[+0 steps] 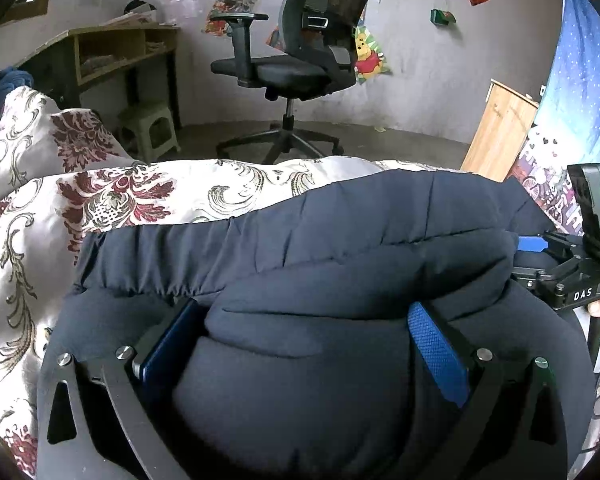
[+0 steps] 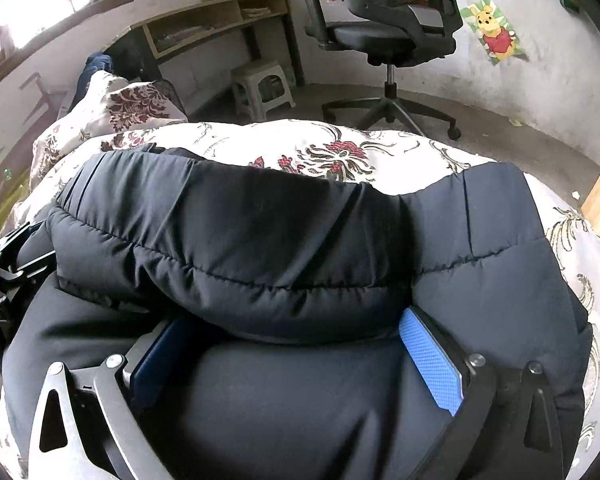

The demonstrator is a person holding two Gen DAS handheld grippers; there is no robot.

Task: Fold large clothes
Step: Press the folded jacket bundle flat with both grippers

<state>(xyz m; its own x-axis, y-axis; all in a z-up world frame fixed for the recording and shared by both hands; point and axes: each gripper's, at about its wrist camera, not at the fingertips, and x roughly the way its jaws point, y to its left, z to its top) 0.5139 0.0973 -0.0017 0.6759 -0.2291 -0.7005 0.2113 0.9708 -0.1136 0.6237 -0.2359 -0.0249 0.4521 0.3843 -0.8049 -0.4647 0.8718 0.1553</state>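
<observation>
A dark navy padded jacket (image 1: 340, 232) lies folded over itself on a floral bedspread (image 1: 140, 196). My left gripper (image 1: 302, 308) rests down on it with its blue pads (image 1: 436, 352) far apart, and a thick roll of jacket bulges between them. In the right wrist view the jacket (image 2: 260, 232) fills the foreground in the same way. My right gripper (image 2: 292, 318) stands wide open over it, and the face of one of its pads (image 2: 430, 360) shows bare. The right gripper's body (image 1: 572, 276) shows at the jacket's right end.
The bedspread (image 2: 332, 148) ends just beyond the jacket. On the floor behind stand a black office chair (image 1: 296, 68), a small plastic stool (image 1: 150, 128) and a wooden desk (image 1: 112, 48). A wooden cabinet (image 1: 500, 128) and a blue hanging cloth (image 1: 580, 80) are at the right.
</observation>
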